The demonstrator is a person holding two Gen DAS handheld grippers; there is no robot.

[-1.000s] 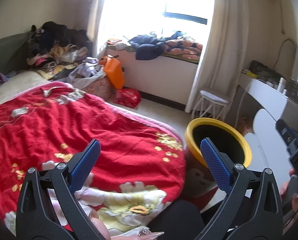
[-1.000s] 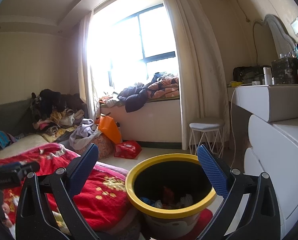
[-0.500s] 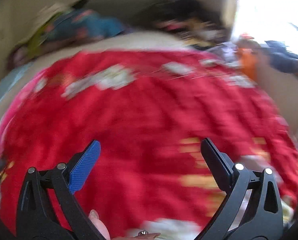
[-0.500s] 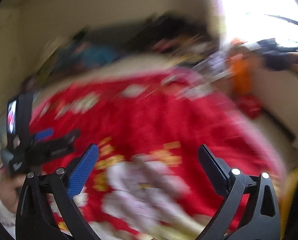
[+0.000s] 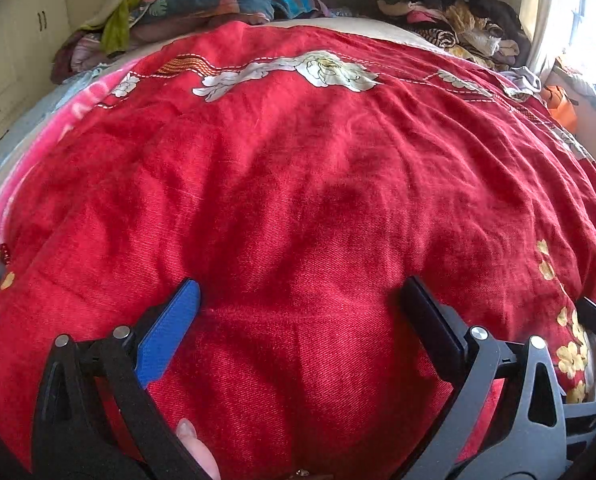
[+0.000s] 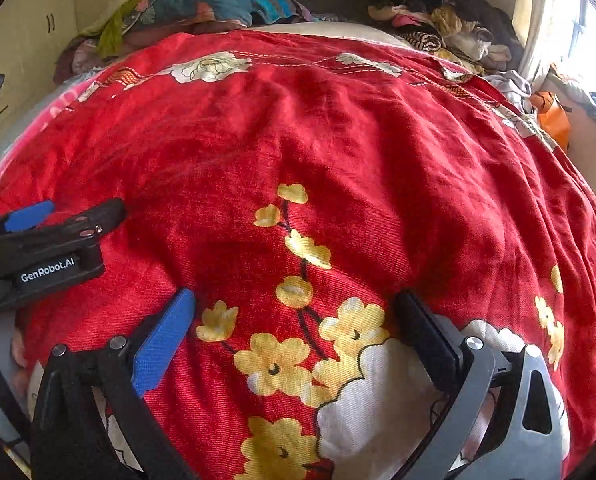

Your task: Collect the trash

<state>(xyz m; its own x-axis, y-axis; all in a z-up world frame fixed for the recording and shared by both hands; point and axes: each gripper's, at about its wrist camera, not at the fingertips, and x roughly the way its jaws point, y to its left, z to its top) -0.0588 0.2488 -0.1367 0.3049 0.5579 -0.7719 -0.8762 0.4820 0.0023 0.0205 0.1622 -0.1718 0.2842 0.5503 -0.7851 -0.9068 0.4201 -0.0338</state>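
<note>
Both the left hand-held gripper [image 5: 300, 302] and the right hand-held gripper [image 6: 292, 312] hang wide open and empty over the soft red blanket [image 5: 298, 184], with no trash in sight to grab.

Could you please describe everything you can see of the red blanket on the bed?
The red blanket is a woven-looking, wrinkled cloth spread over most of the bed. White flowers with stitched lines run along its far edge; yellow blossoms on dark stems and a white patch mark its near part. Clothes are piled beyond it.
</note>
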